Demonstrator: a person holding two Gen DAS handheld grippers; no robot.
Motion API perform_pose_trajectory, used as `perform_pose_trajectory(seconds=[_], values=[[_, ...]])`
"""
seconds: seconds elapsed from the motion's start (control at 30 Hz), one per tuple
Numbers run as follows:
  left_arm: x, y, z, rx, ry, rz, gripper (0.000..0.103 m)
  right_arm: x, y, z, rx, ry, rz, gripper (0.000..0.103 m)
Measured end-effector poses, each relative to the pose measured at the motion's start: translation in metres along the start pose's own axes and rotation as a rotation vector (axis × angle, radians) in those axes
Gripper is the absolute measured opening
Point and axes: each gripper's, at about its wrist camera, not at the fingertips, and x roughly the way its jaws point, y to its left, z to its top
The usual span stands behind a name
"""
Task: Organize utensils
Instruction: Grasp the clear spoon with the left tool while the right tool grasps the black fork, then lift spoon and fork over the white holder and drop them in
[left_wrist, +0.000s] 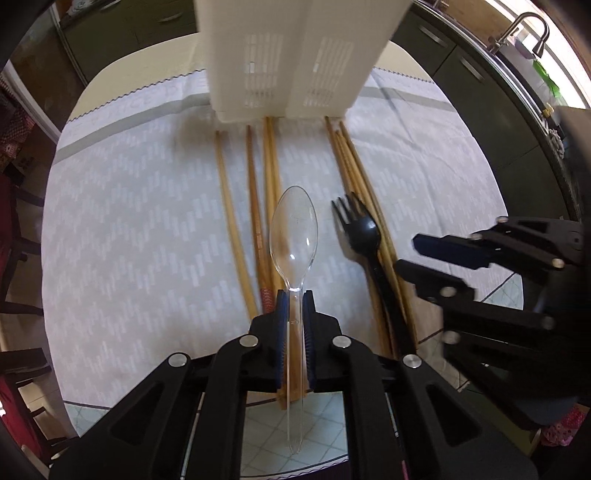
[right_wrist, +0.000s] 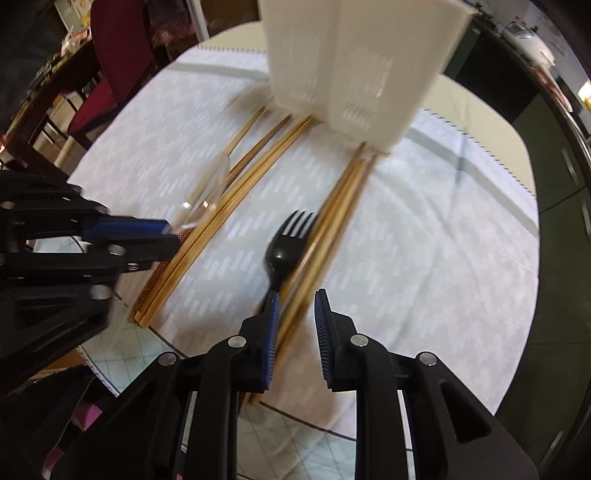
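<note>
My left gripper (left_wrist: 295, 295) is shut on the handle of a clear plastic spoon (left_wrist: 293, 229), whose bowl points toward a white slotted utensil holder (left_wrist: 291, 55). A black plastic fork (left_wrist: 364, 236) lies on a bundle of wooden chopsticks (left_wrist: 360, 173) to the right. My right gripper (right_wrist: 297, 299) stands open just above them. The fork (right_wrist: 284, 247) has its handle running under the left finger, and the chopsticks (right_wrist: 340, 199) pass between the jaws. The left gripper (right_wrist: 171, 234) holds the spoon (right_wrist: 207, 192) at the left of the right wrist view.
More chopsticks (left_wrist: 255, 221) lie in a row under the spoon. A pale patterned cloth (left_wrist: 147, 221) covers the round table, with the holder (right_wrist: 354, 74) at its far side. A red chair (right_wrist: 110, 74) stands beyond the table, and dark cabinets with a sink tap (left_wrist: 524, 29) run along the right.
</note>
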Motion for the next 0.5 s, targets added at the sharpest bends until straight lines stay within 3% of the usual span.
perform_pose_trajectory(seconds=[0.2,0.5], values=[[-0.02,0.029,-0.024,-0.005,-0.015,-0.012,0.008,0.013,0.016,0.011,-0.027,0.034,-0.036,0.021],[-0.032,0.043,-0.033,-0.001,-0.025,-0.034,0.008,0.03,0.046,0.024,-0.063,0.071,-0.107,0.019]])
